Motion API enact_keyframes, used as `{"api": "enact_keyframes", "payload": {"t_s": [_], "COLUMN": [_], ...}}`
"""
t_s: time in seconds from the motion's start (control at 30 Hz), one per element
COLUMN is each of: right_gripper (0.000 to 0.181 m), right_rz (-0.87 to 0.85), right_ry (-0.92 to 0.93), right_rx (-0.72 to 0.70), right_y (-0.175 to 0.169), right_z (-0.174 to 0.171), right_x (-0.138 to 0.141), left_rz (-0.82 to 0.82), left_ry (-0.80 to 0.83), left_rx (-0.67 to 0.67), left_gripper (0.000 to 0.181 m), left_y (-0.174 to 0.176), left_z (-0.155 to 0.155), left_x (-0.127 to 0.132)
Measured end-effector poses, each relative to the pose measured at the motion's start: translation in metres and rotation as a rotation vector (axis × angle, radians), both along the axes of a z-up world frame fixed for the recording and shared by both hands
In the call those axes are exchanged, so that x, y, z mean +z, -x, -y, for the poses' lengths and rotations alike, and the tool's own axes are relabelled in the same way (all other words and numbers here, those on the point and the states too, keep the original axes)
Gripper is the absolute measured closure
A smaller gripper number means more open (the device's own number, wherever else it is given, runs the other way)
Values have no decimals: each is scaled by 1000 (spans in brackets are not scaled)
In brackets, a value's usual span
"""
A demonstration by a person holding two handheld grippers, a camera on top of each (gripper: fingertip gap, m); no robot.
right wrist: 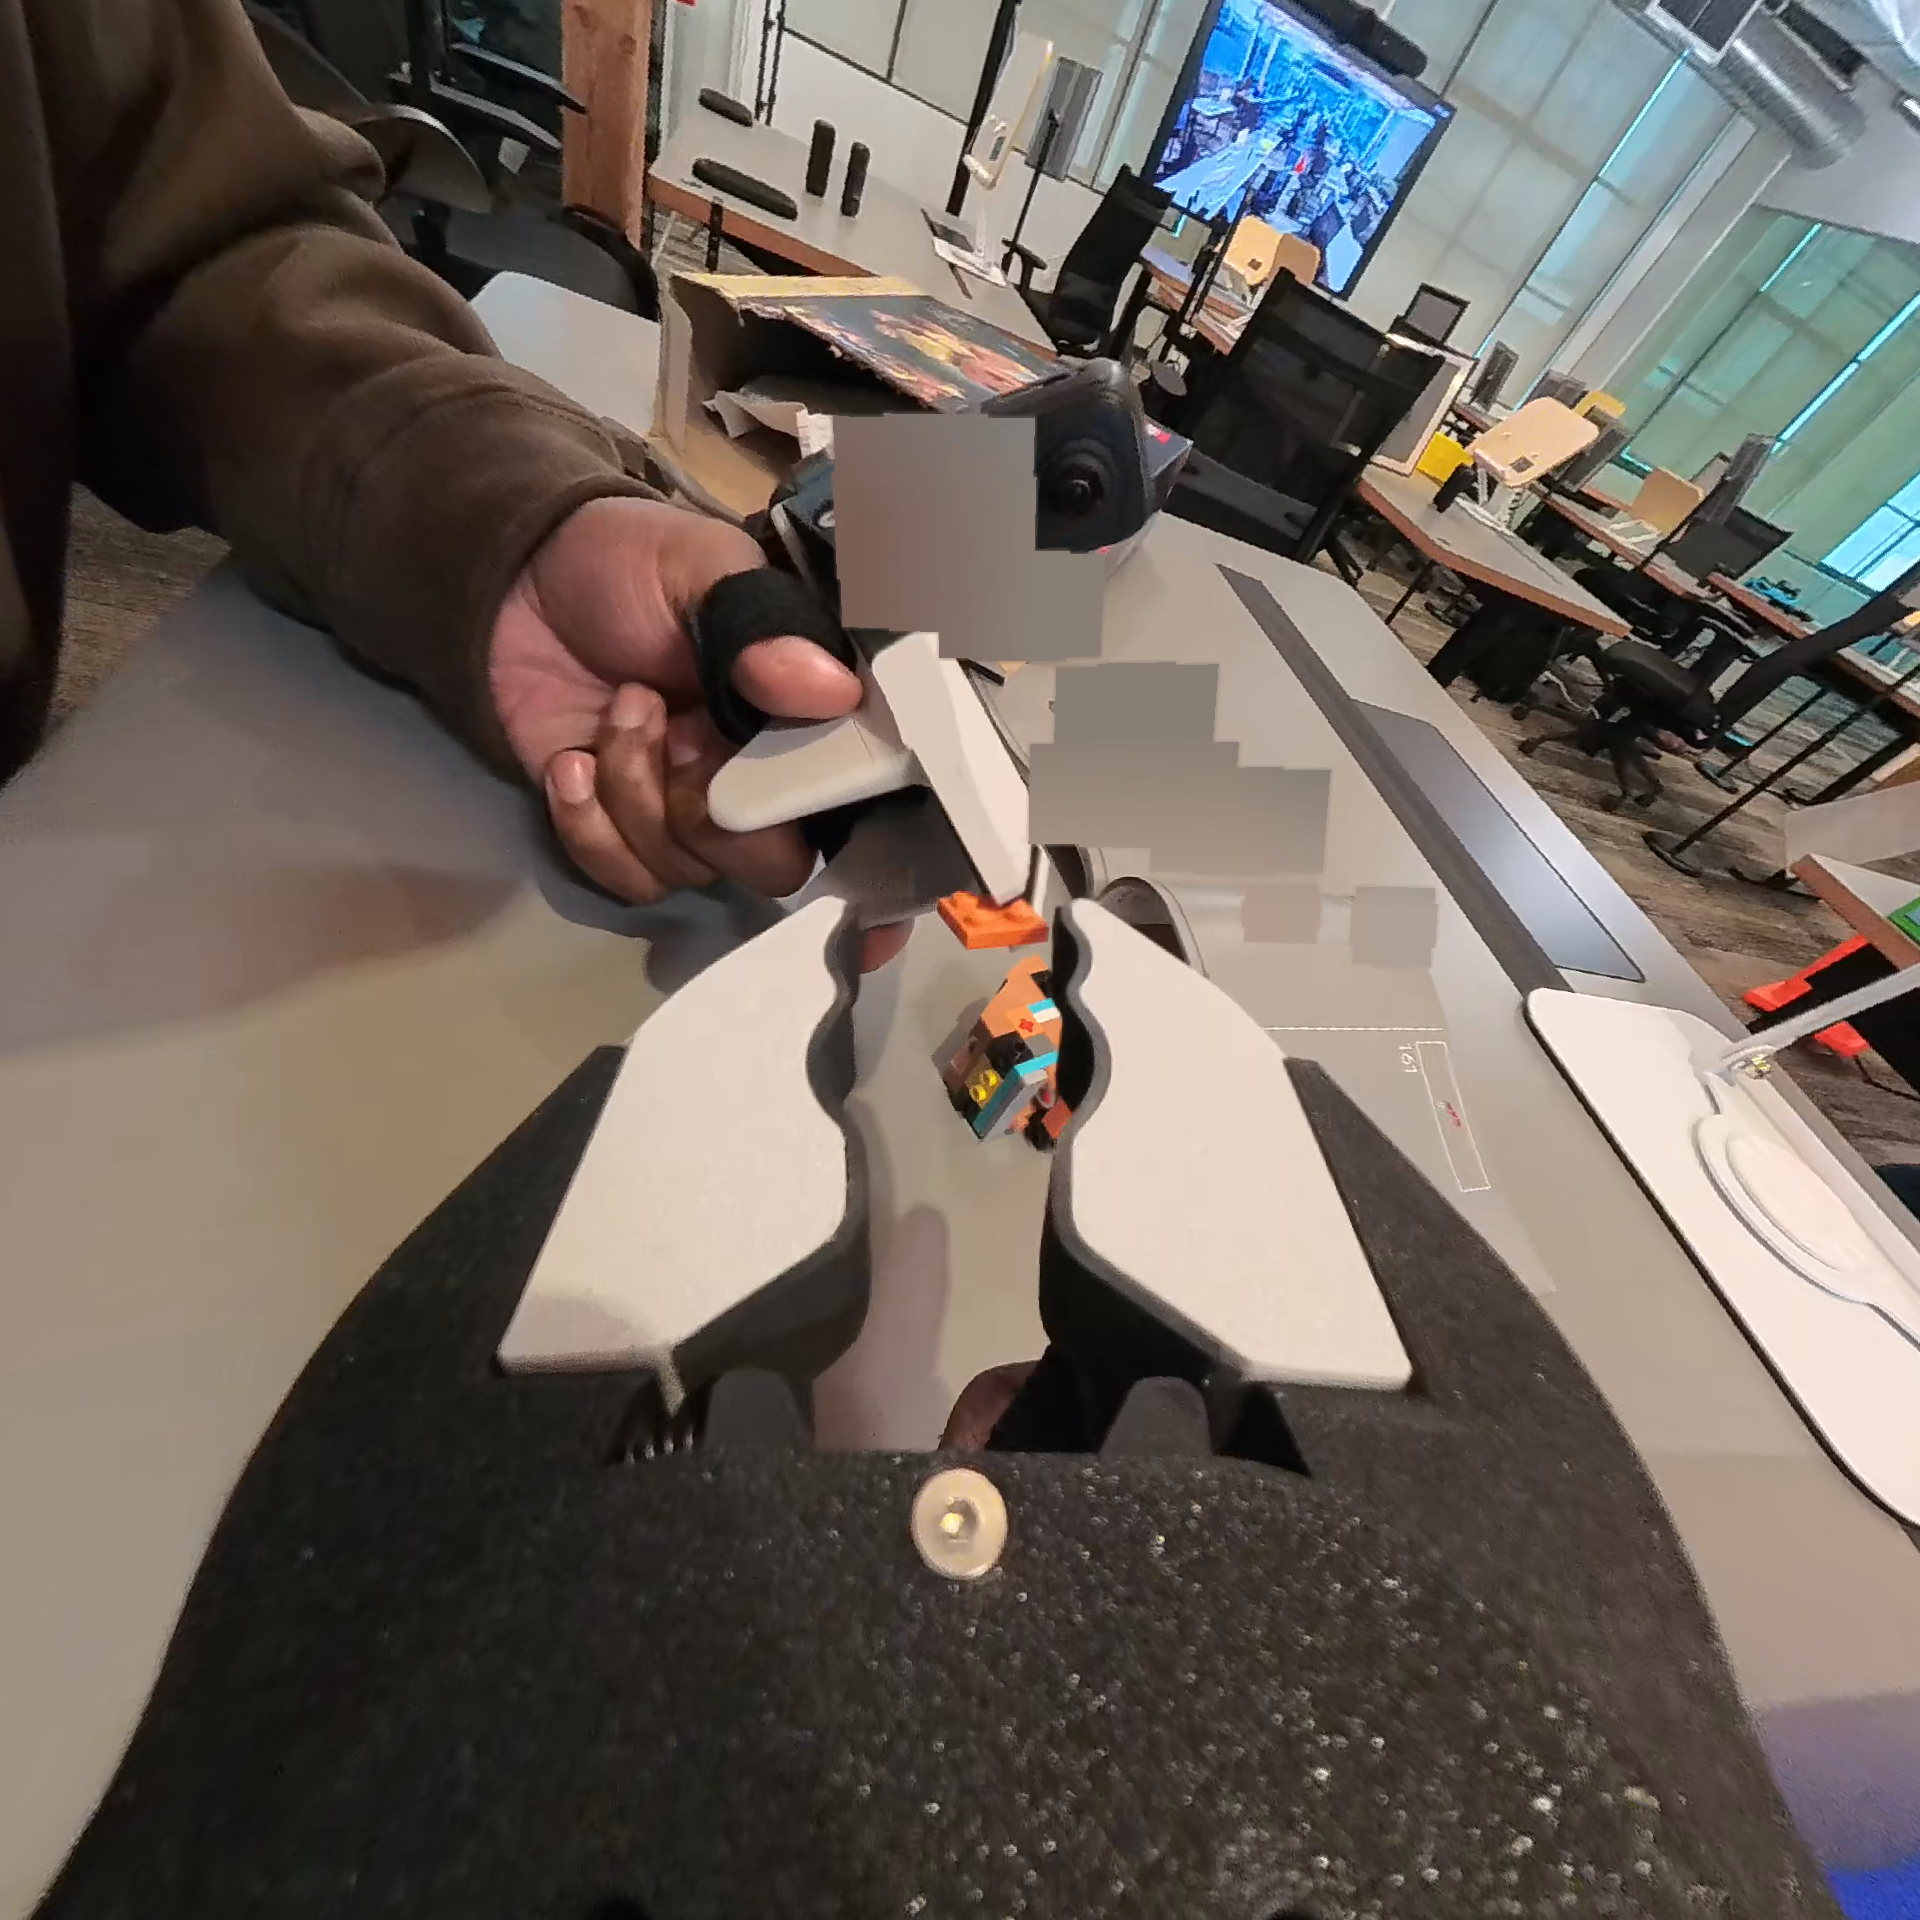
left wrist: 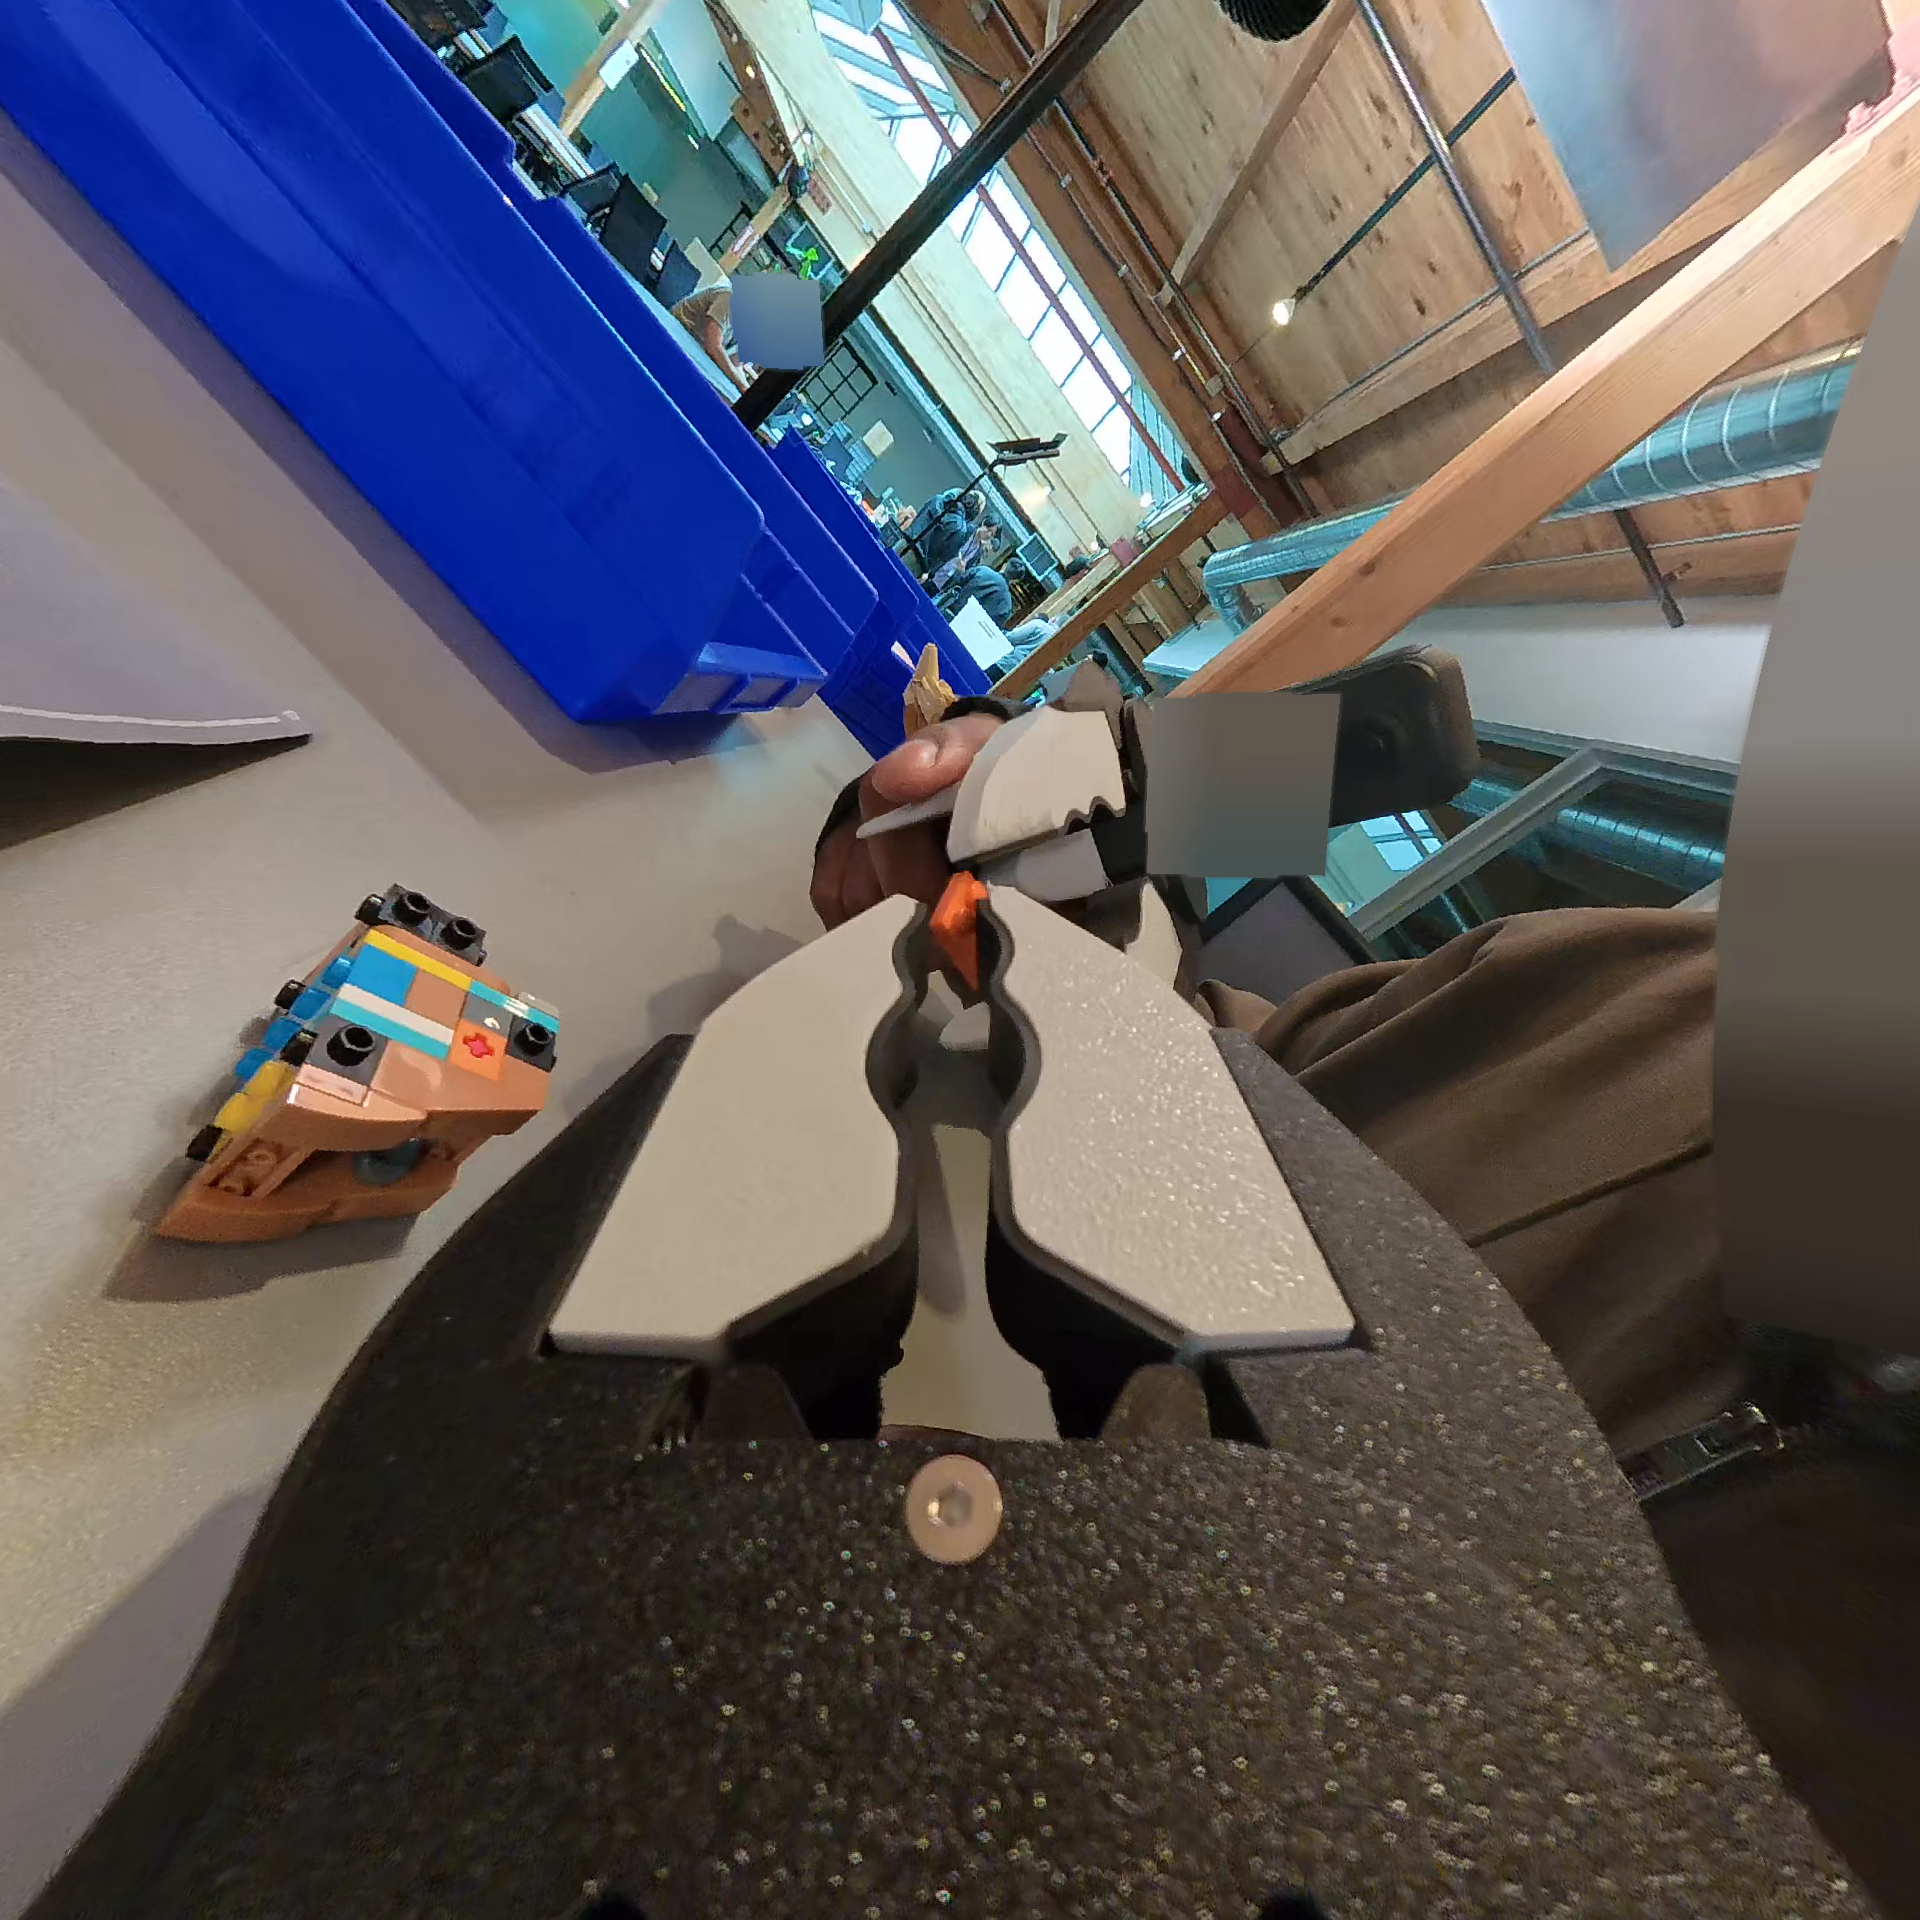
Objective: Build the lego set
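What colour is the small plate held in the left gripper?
Orange plate; clearest in the right wrist view.

The partly built lego model (left wrist: 364, 1070) lies on the table (left wrist: 135, 935), at about nine o'clock from the left gripper (left wrist: 954, 925). Beyond the model, toward eleven o'clock, two storage bins (left wrist: 436, 343) stand on the same table. A small lego plate (left wrist: 958, 920) sits between the left gripper's tips, with the right gripper (left wrist: 1039, 821) just beyond it at twelve o'clock. From the right gripper's (right wrist: 951, 925) own camera, the plate (right wrist: 992, 921) lies at twelve o'clock, the model (right wrist: 1003, 1049) on the table (right wrist: 312, 1039) below it, an opened cardboard box (right wrist: 790, 364) far behind, and a flat pad (right wrist: 1714, 1195) at three o'clock.
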State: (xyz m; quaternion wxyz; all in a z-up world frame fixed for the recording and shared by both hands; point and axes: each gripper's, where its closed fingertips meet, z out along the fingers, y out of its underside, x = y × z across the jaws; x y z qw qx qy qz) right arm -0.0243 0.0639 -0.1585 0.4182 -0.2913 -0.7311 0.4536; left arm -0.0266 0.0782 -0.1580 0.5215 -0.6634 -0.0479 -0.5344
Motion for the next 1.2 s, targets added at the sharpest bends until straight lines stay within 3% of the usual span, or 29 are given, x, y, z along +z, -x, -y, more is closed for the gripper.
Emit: {"api": "enact_keyframes", "payload": {"t_s": [0.37, 0.53, 0.83, 0.93, 1.03, 1.2], "right_gripper": [148, 164, 165, 165, 165, 165], "right_rz": [49, 82, 76, 79, 103, 144], "right_ry": [-40, -60, -55, -52, -60, -82], "right_rx": [24, 37, 71, 88, 121, 139], "right_y": [-3, -8, -18, -27, -38, -48], "right_z": [1, -2, -3, -6, -4, -4], "right_x": [-12, -19, -22, -25, -33, -45], "left_rz": [-29, -77, -164, -289, -553, -899], "left_ry": [47, 65, 49, 54, 96, 134], "left_rx": [-35, -57, -93, -159, -301, -385], "left_gripper": [173, 174, 171, 158, 144, 134], "left_y": [-7, -13, -22, -27, -36, -50], "left_z": [1, 3, 6, 11, 28, 42], "left_x": [-8, -13, -16, -24, -51, -88]}}
